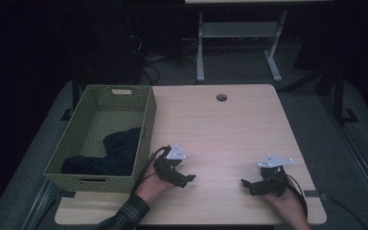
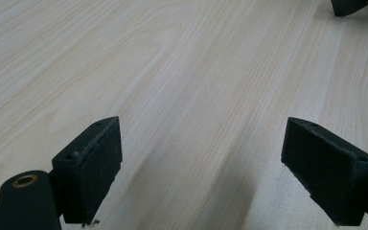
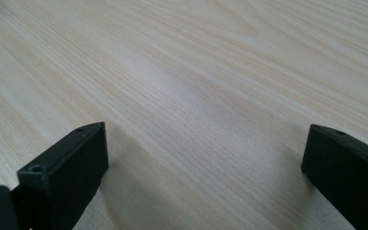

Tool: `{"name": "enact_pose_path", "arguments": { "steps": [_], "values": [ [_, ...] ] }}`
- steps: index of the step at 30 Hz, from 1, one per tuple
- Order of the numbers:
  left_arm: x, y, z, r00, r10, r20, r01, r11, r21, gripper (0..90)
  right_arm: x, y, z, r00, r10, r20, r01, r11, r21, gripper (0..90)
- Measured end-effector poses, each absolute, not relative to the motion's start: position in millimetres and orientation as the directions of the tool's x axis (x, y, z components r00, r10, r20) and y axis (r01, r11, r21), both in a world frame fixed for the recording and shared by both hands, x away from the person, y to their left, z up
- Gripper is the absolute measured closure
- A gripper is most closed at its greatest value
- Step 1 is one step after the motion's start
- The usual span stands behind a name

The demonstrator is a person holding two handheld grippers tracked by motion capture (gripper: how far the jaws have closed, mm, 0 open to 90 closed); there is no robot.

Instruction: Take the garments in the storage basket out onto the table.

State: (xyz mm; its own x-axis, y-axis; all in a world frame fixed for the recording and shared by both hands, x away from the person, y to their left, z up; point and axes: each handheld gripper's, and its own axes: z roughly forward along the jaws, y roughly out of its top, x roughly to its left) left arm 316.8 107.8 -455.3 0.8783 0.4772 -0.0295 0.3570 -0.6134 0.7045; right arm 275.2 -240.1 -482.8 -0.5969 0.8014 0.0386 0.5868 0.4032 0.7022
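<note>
Both claws spread, empty, low over the bench. Dark cloth in basket lies just beside left claw; right claw well apart.

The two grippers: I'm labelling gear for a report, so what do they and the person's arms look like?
Both the left gripper and the right gripper are black, each topped by a grey three-cornered plate and trailing a black cable. Their fingers are blocky black pads with small holes. The left arm wears a dark plaid sleeve.
</note>
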Motion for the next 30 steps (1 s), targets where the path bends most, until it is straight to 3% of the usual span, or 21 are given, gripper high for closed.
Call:
{"name": "enact_pose_path", "arguments": {
  "steps": [30],
  "values": [
    [317.0,111.0,-451.0,0.865,0.497,-0.062,0.383,-0.577,0.721,13.6,275.1,-240.0,-482.8,-0.596,0.802,0.04,0.588,0.402,0.702,1.7]
  ]
}}
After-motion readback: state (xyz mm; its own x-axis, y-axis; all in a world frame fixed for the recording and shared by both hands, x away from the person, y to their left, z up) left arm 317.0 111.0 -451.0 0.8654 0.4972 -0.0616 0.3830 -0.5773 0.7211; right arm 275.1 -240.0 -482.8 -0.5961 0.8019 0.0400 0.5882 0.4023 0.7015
